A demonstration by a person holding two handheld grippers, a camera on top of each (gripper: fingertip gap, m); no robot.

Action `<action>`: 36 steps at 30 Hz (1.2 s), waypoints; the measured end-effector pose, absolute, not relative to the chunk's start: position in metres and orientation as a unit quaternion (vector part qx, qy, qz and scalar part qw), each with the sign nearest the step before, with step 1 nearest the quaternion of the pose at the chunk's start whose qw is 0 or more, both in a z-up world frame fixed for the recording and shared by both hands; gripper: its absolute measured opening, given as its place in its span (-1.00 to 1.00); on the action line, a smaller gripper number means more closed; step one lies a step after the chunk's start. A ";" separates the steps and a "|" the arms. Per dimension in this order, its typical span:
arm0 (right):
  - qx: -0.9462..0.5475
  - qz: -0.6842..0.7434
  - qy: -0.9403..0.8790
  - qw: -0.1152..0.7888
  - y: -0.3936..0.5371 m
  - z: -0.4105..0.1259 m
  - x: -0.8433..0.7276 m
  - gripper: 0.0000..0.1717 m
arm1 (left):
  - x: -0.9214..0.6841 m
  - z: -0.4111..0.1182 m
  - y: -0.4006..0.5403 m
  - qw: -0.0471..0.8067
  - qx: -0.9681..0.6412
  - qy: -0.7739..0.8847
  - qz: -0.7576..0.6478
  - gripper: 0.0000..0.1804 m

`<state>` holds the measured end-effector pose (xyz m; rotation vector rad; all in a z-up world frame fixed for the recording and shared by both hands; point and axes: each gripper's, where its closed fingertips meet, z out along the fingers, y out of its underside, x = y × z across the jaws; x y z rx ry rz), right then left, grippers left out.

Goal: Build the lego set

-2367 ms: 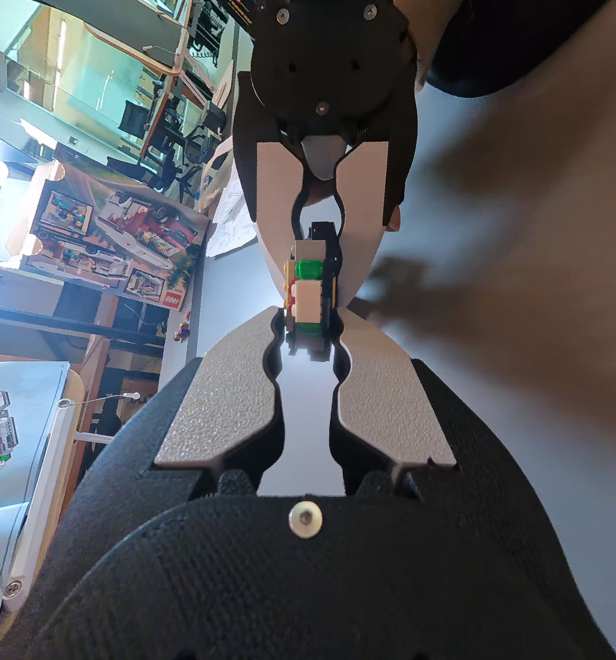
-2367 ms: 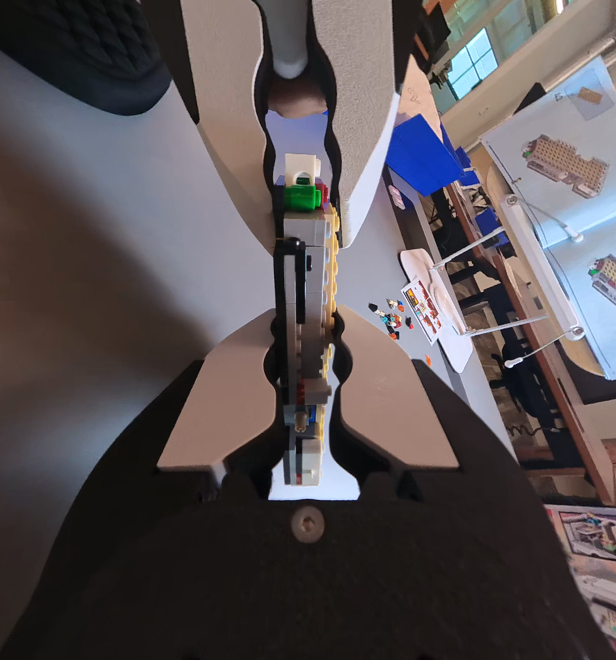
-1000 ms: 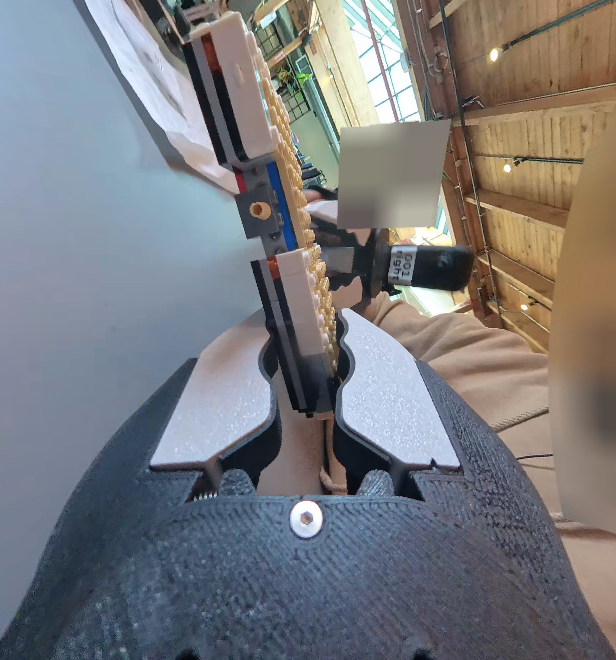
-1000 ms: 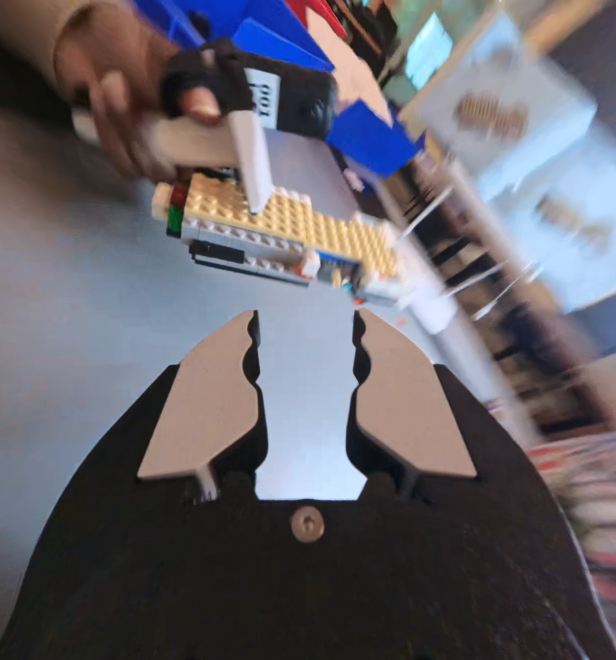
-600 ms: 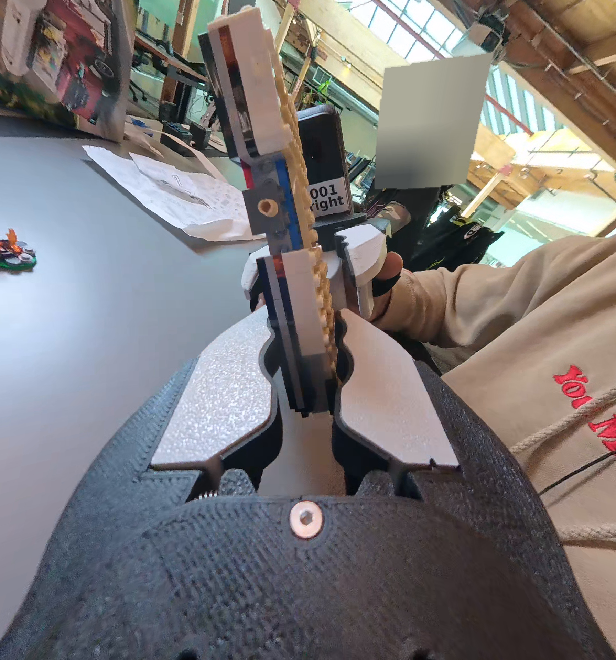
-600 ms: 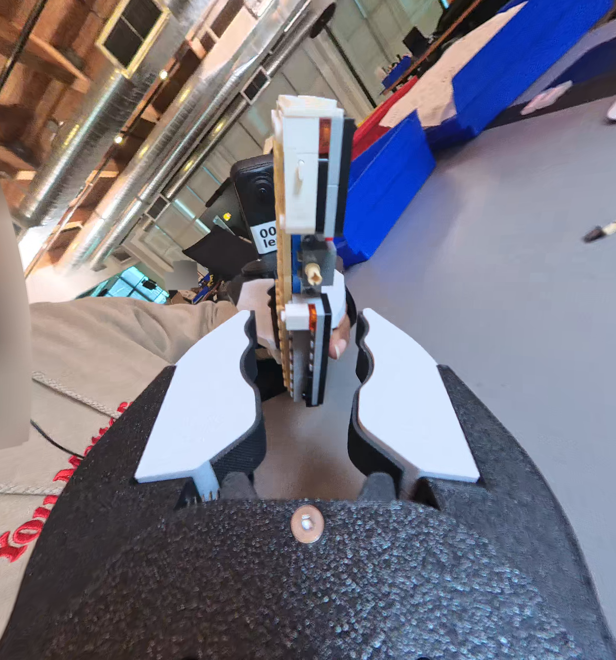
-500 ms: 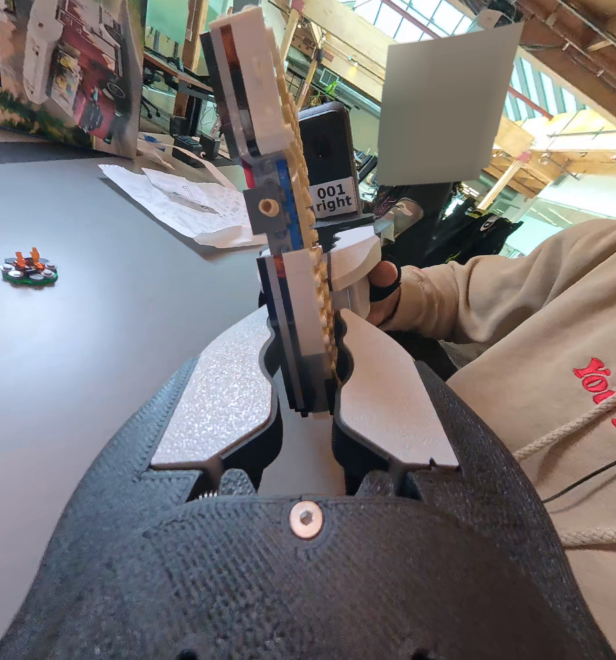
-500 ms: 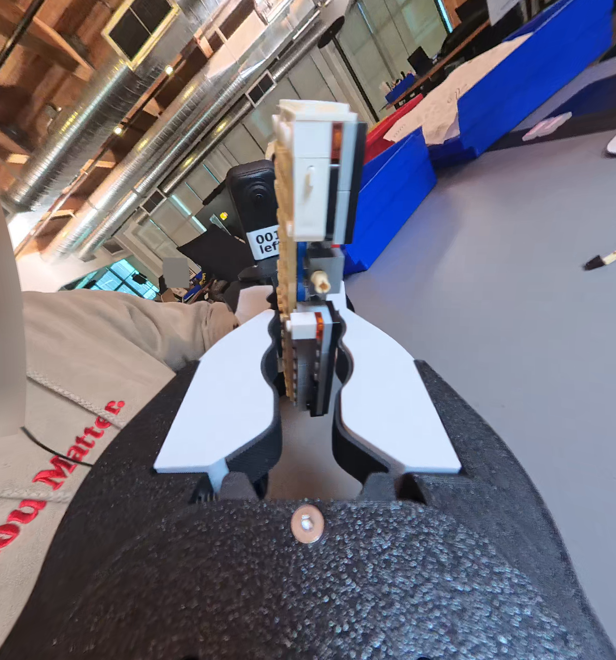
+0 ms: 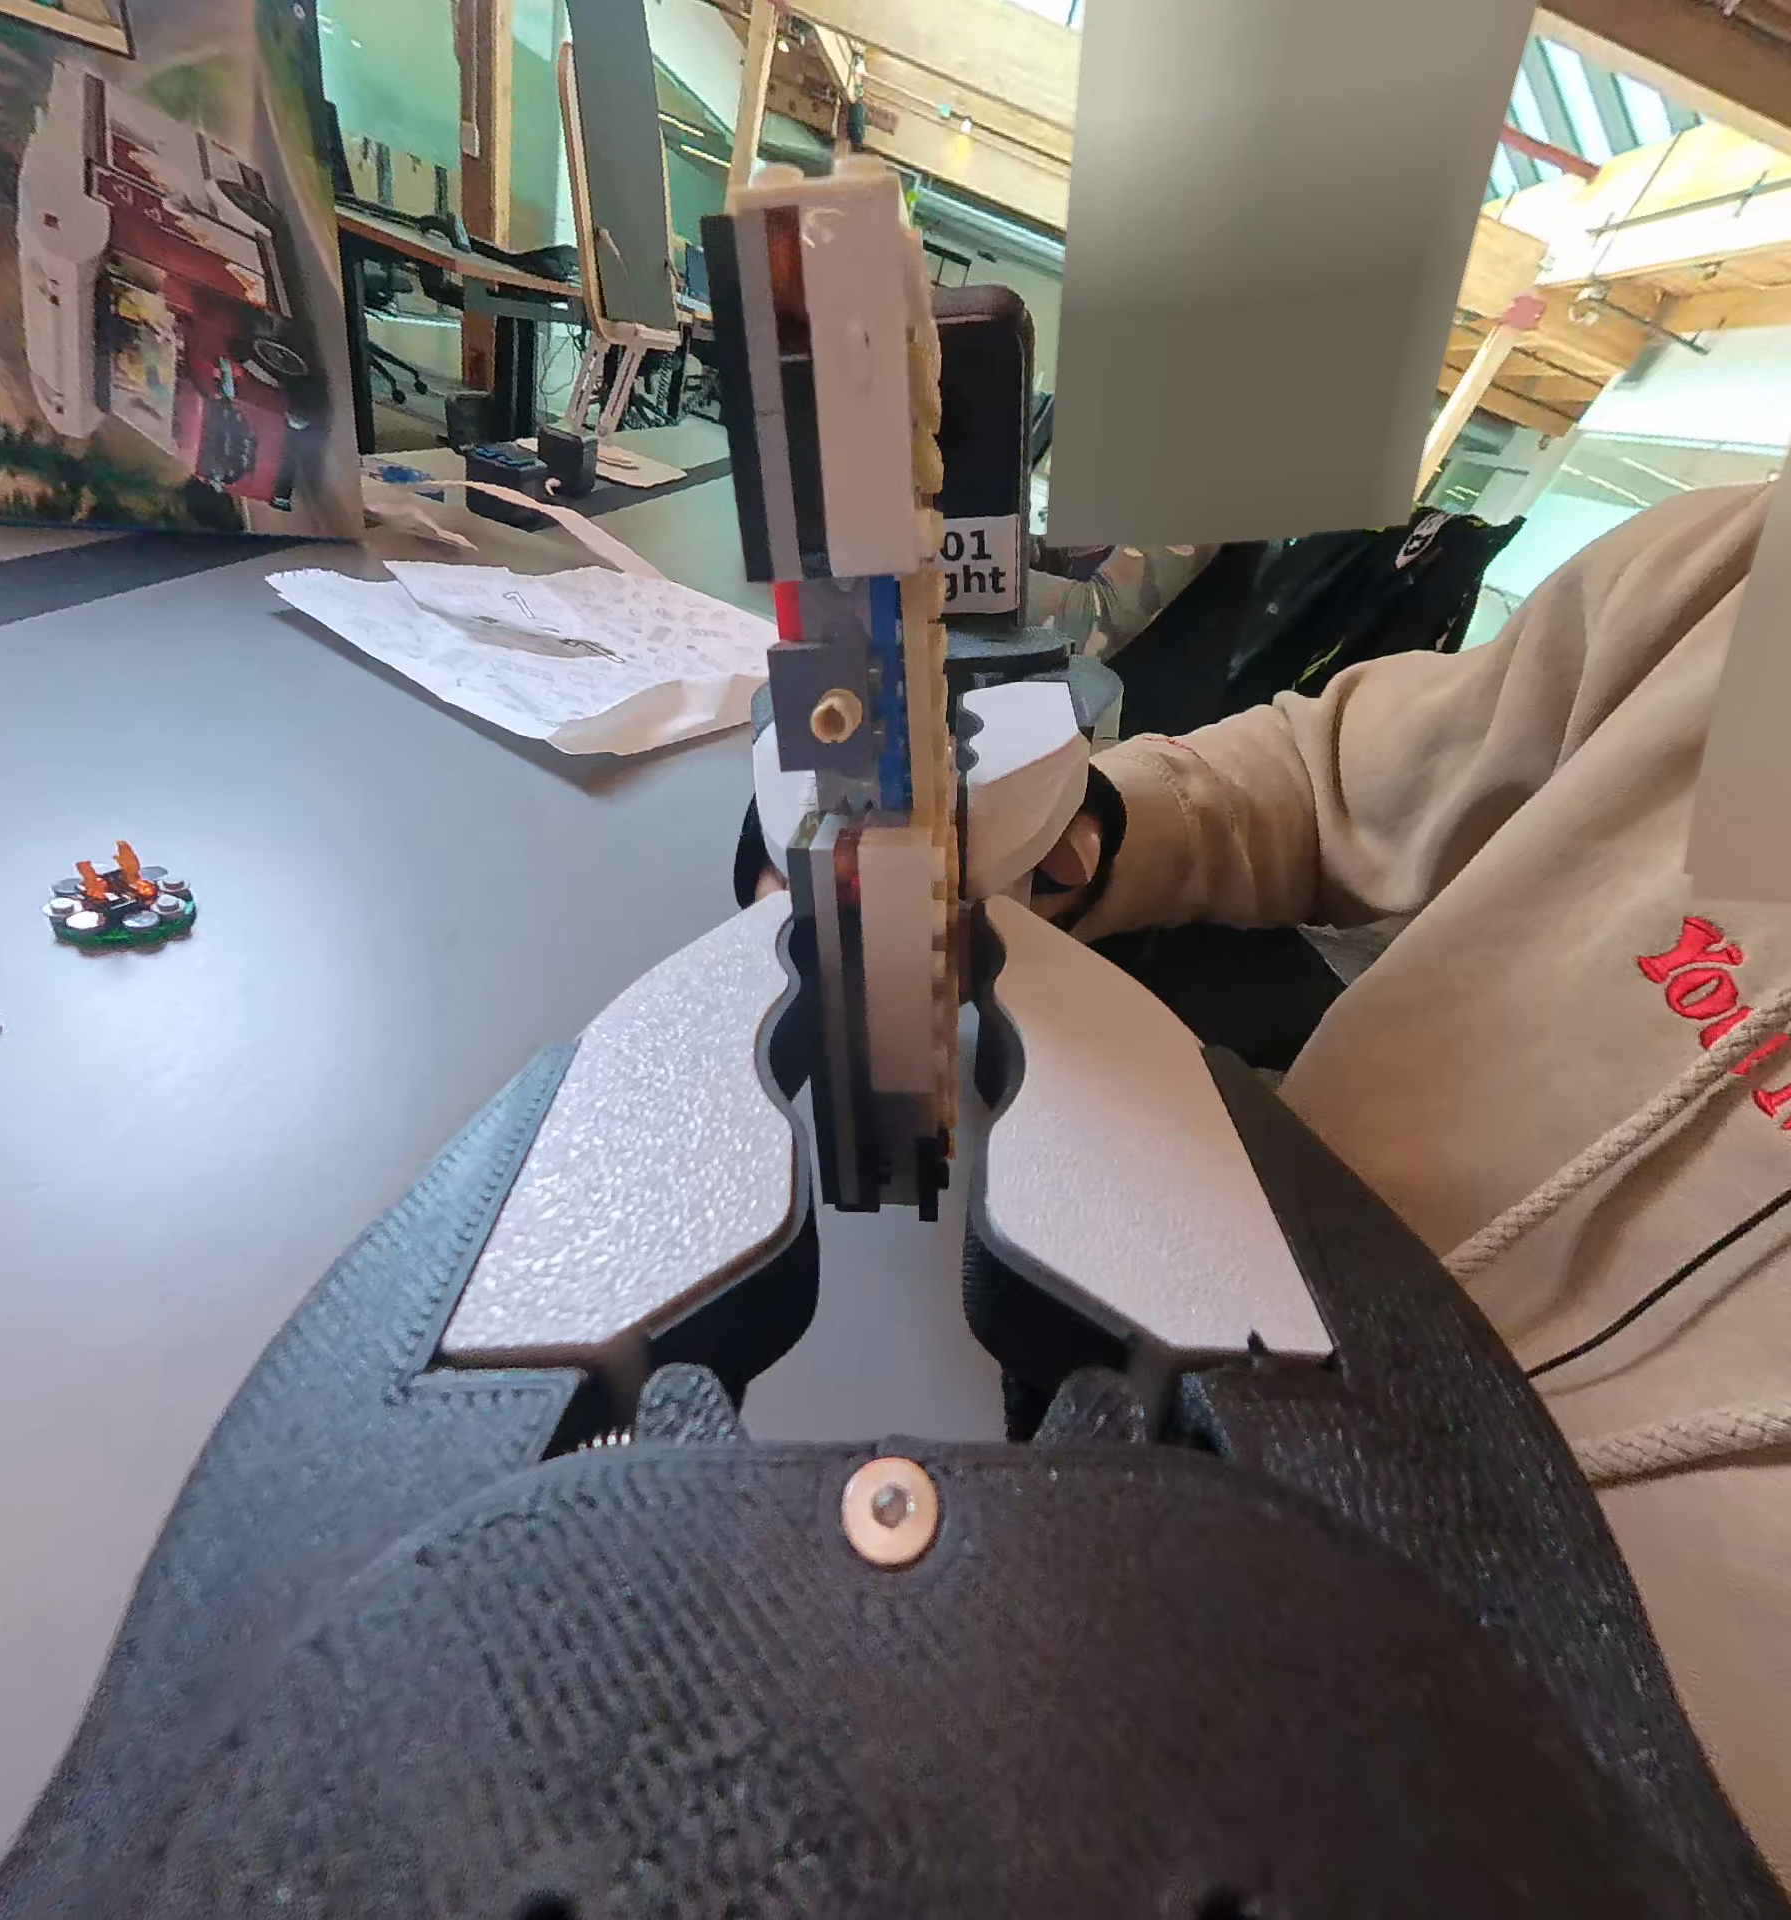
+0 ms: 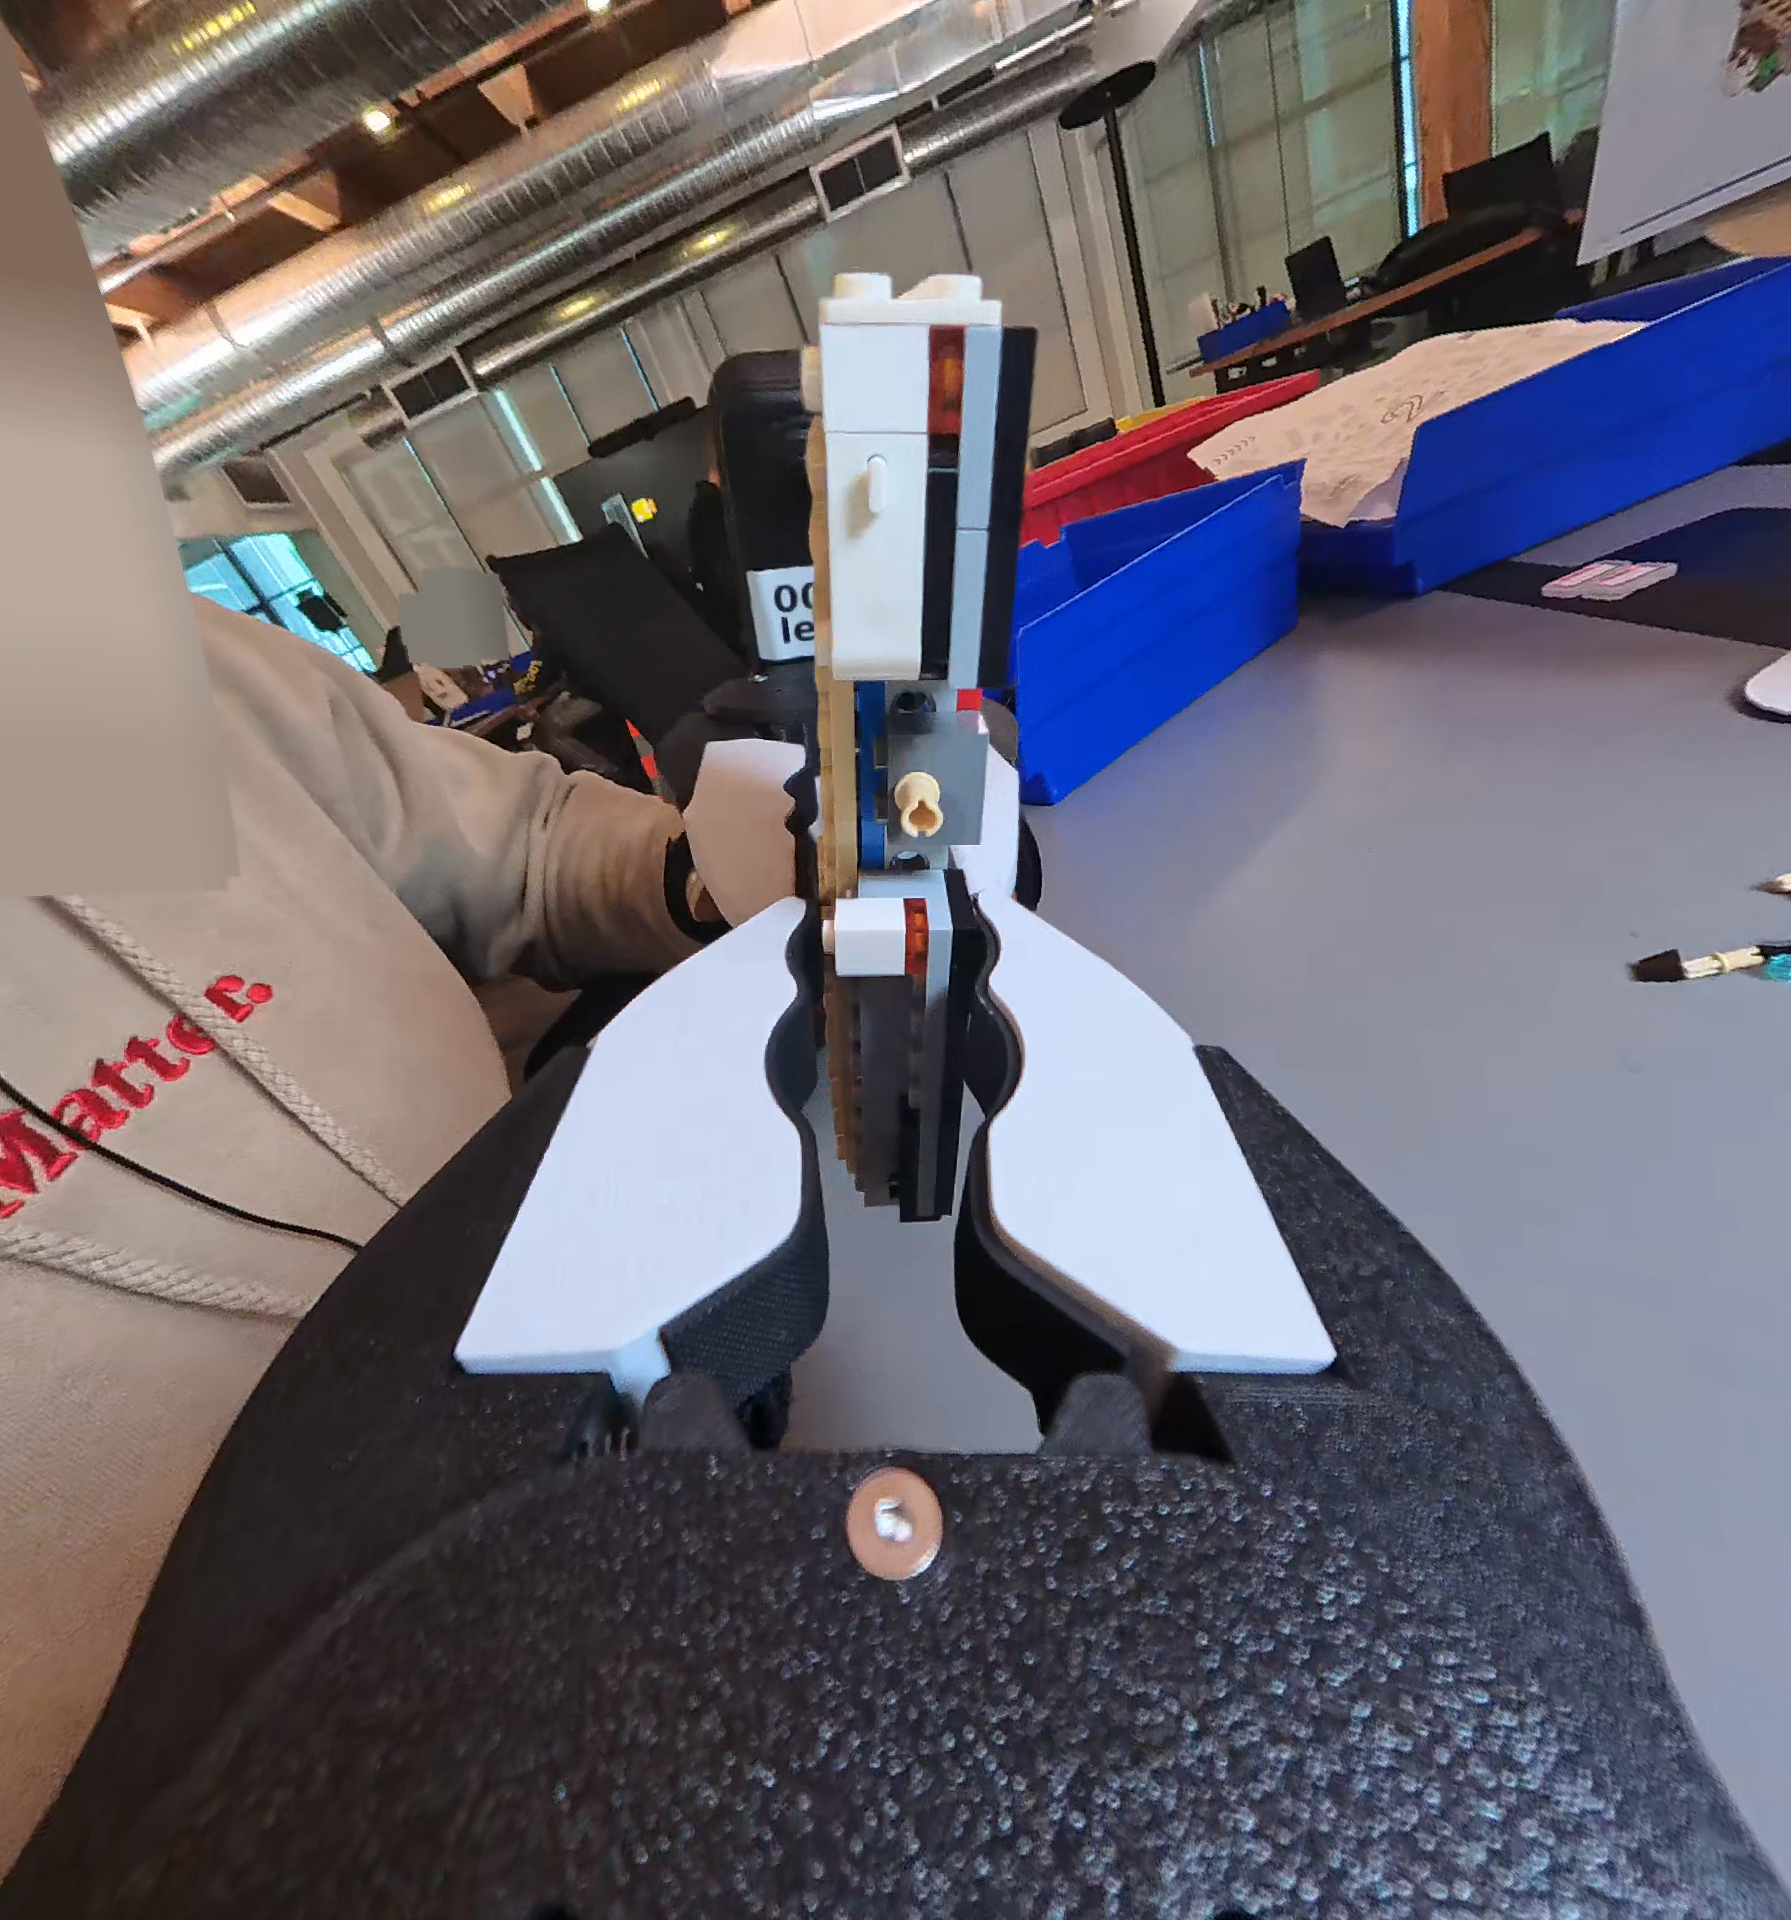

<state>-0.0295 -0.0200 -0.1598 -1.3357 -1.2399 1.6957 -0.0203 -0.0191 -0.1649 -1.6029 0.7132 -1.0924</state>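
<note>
Both grippers clamp the same brick model [image 9: 875,727], which stands upright in the air above the grey bench [image 9: 299,883]. The left gripper [image 9: 886,920] presses its two pads on the lower end of the model, the tan studded plate against one pad and the black layer against the other. The right gripper [image 10: 896,925] grips the same lower end from the opposite side, and its pads also press on it. Toward the left edge of the bench lie a small round green piece with orange flames [image 9: 120,904] and a paper sheet [image 9: 538,655]. Blue bins [image 10: 1161,613] stand farther back on the bench, and small loose pieces [image 10: 1784,956] lie near its right edge.
</note>
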 end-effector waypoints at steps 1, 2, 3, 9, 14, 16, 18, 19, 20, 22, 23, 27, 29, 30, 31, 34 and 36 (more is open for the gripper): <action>-0.506 0.644 -0.476 0.320 -0.020 -0.160 -0.029 -0.71 | -0.020 -0.166 -0.019 0.505 -0.670 0.298 -0.455 -0.72; -0.504 0.641 -0.480 0.324 -0.021 -0.161 -0.029 -0.71 | -0.020 -0.167 -0.020 0.502 -0.672 0.298 -0.456 -0.72; -0.502 0.640 -0.482 0.326 -0.022 -0.160 -0.029 -0.71 | -0.020 -0.168 -0.021 0.498 -0.674 0.298 -0.457 -0.72; -0.498 0.656 -0.465 0.325 -0.022 -0.159 -0.028 -0.71 | -0.020 -0.167 -0.023 0.475 -0.681 0.288 -0.477 -0.73; -0.498 0.659 -0.462 0.322 -0.021 -0.160 -0.029 -0.72 | -0.020 -0.169 -0.023 0.473 -0.683 0.293 -0.473 -0.73; -0.494 0.654 -0.471 0.328 -0.022 -0.158 -0.029 -0.71 | -0.020 -0.167 -0.023 0.476 -0.681 0.301 -0.468 -0.73; -0.488 0.647 -0.481 0.334 -0.022 -0.156 -0.028 -0.70 | -0.019 -0.166 -0.024 0.479 -0.679 0.305 -0.465 -0.73; -0.486 0.645 -0.483 0.338 -0.023 -0.155 -0.028 -0.69 | -0.019 -0.165 -0.025 0.478 -0.677 0.304 -0.470 -0.73; -0.486 0.643 -0.484 0.340 -0.023 -0.155 -0.029 -0.69 | -0.018 -0.165 -0.025 0.475 -0.677 0.305 -0.472 -0.73; -0.478 0.647 -0.484 0.343 -0.026 -0.153 -0.029 -0.69 | -0.015 -0.168 -0.028 0.468 -0.677 0.313 -0.473 -0.73; -0.474 0.652 -0.483 0.342 -0.028 -0.152 -0.029 -0.70 | -0.014 -0.166 -0.029 0.468 -0.674 0.311 -0.479 -0.73; -0.470 0.656 -0.482 0.342 -0.030 -0.150 -0.028 -0.72 | -0.013 -0.164 -0.032 0.465 -0.670 0.320 -0.483 -0.72; -0.471 0.653 -0.487 0.339 -0.031 -0.153 -0.029 -0.73 | -0.014 -0.167 -0.033 0.466 -0.668 0.332 -0.475 -0.73; -0.470 0.651 -0.490 0.340 -0.032 -0.153 -0.029 -0.73 | -0.014 -0.167 -0.033 0.468 -0.670 0.336 -0.468 -0.72; -0.469 0.651 -0.489 0.342 -0.032 -0.153 -0.029 -0.73 | -0.015 -0.166 -0.032 0.479 -0.669 0.335 -0.459 -0.70; -0.472 0.649 -0.491 0.340 -0.031 -0.154 -0.029 -0.73 | -0.020 -0.163 -0.030 0.507 -0.665 0.349 -0.423 -0.70; -0.470 0.647 -0.492 0.343 -0.032 -0.154 -0.029 -0.73 | -0.019 -0.162 -0.031 0.505 -0.667 0.348 -0.424 -0.71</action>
